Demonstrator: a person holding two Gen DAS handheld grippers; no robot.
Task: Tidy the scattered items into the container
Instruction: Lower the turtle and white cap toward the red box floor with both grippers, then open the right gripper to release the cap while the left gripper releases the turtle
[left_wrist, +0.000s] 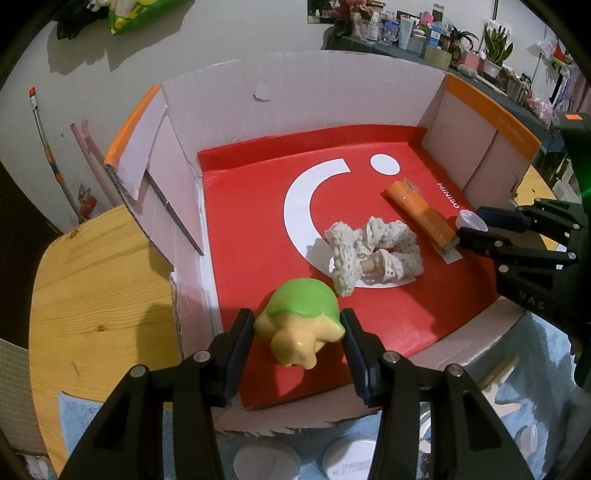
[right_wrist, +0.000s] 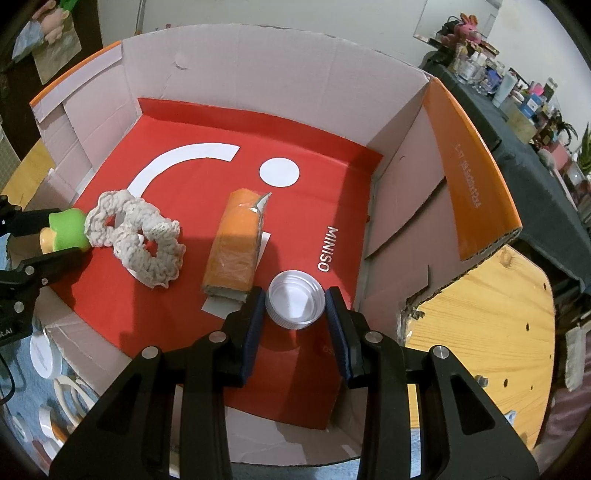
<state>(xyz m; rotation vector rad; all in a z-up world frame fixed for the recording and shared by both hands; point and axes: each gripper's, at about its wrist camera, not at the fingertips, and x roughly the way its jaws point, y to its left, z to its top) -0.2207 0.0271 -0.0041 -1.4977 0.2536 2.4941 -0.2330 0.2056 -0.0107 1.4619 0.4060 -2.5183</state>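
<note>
The cardboard box (left_wrist: 295, 88) with a red floor (right_wrist: 295, 206) holds a cream crocheted scrunchie (left_wrist: 373, 247) (right_wrist: 140, 240) and an orange wrapped bar (left_wrist: 417, 210) (right_wrist: 236, 243). My left gripper (left_wrist: 297, 332) is shut on a green and yellow toy turtle (left_wrist: 303, 325) over the box's near left part; the toy also shows in the right wrist view (right_wrist: 66, 229). My right gripper (right_wrist: 295, 306) is shut on a white bottle cap (right_wrist: 295, 302) held above the red floor near the bar; the cap also shows in the left wrist view (left_wrist: 471, 221).
The box stands on a wooden table (left_wrist: 99, 295) (right_wrist: 480, 332). A blue cloth (left_wrist: 535, 369) in front of the box carries white lids (left_wrist: 347, 458) and small white items (right_wrist: 44, 354). A cluttered dark shelf (left_wrist: 461, 48) runs behind.
</note>
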